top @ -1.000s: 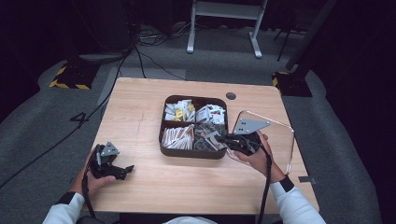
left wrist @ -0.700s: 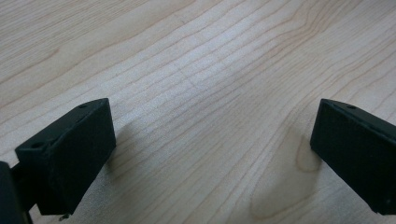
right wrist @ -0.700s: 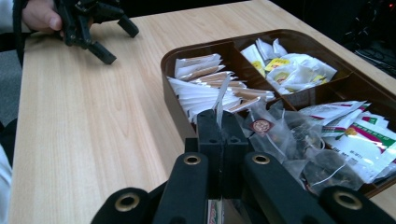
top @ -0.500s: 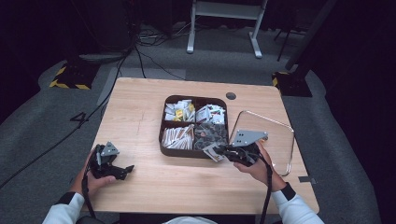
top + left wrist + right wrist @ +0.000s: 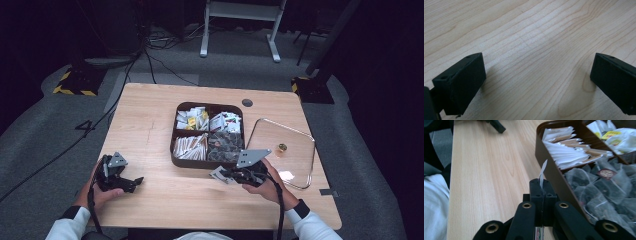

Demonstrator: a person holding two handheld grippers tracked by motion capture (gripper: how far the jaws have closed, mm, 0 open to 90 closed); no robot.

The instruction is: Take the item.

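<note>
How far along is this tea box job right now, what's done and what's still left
Done: the clear lid lies off the box, on the table to its right, and the brown divided box stands open. In hand: the right gripper is shut on a thin sachet, just outside the box's near wall. The left gripper rests open over bare table. Left, probably: setting that sachet down.

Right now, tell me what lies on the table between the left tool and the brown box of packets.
Nothing: in the high view, only bare wooden table lies between the left tool and the brown box. The left gripper view shows bare wood too.
</note>
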